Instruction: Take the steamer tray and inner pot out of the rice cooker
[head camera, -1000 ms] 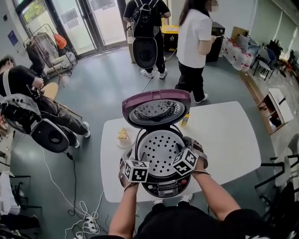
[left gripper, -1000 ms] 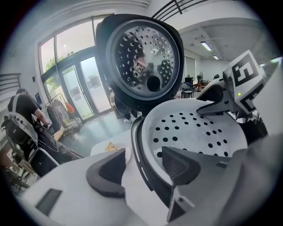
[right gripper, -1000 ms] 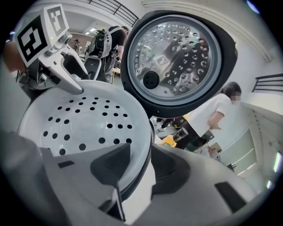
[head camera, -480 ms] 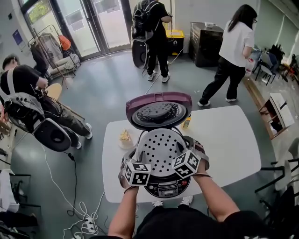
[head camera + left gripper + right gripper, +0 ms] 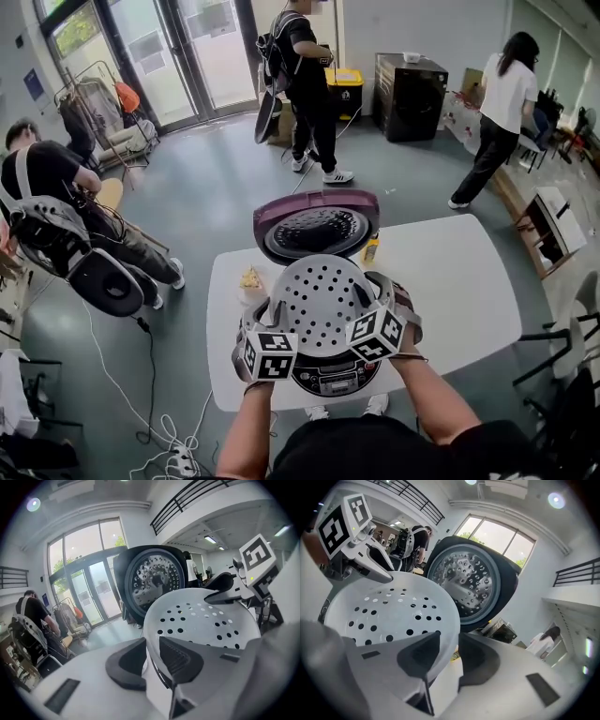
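Now the left gripper (image 5: pixel 151 660), just squeezed tighter, and the right gripper (image 5: pixel 449 656) pinch opposite edges of the steamer tray (image 5: pixel 319 298), holding it level over the rice cooker (image 5: pixel 330 377).

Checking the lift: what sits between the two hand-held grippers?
The steamer tray, in the head view. The right hand-held gripper pinches its rim; the left hand-held gripper has just been closing its jaws on the opposite rim.
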`<action>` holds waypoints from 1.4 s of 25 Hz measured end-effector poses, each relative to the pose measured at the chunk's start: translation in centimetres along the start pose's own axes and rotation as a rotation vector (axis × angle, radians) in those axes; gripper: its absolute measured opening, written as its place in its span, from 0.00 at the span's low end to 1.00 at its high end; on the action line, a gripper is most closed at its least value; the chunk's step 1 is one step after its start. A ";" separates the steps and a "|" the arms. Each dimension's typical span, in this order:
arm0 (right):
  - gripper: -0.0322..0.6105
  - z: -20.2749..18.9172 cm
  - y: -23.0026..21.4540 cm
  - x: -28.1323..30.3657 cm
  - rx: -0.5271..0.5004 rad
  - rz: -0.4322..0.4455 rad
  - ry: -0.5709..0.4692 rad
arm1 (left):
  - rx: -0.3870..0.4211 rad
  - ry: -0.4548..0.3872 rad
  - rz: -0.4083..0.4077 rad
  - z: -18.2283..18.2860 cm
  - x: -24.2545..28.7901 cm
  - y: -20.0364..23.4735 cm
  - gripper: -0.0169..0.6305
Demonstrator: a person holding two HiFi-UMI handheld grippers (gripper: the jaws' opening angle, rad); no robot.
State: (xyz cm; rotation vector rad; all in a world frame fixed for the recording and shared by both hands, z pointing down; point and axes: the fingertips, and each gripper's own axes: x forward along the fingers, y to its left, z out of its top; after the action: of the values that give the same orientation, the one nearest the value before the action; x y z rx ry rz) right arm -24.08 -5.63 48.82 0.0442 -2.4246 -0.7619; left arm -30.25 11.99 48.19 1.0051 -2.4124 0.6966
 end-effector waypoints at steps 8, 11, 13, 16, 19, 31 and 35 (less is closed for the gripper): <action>0.22 1.2 -1.1 -2.4 0.046 -0.057 -0.009 | 0.032 -0.052 -0.039 1.9 -1.6 0.3 0.17; 0.22 1.2 -2.1 -2.8 0.051 -0.066 -0.016 | 0.041 -0.064 -0.045 3.0 -1.7 -0.1 0.16; 0.22 0.9 -2.8 -3.0 0.058 -0.061 -0.021 | 0.033 -0.064 -0.048 3.6 -1.7 -0.7 0.16; 0.21 0.1 -4.3 -3.5 0.065 -0.053 -0.039 | 0.007 -0.070 -0.036 4.7 -1.8 -2.0 0.15; 0.21 -1.0 -6.3 -4.2 0.062 -0.044 -0.069 | -0.001 -0.073 -0.010 6.1 -1.9 -3.9 0.15; 0.21 -9.0 -14.2 -5.2 0.017 -0.024 -0.100 | -0.015 -0.060 0.047 11.2 0.3 -14.0 0.15; 0.21 -12.0 -17.9 -4.8 0.016 -0.015 -0.097 | -0.016 -0.050 0.047 13.6 2.2 -17.6 0.15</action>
State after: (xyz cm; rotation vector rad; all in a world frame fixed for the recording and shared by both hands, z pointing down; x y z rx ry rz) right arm -16.04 -25.82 44.71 0.0322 -2.5249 -0.7673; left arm -21.27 -8.02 43.81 0.9736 -2.4878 0.6748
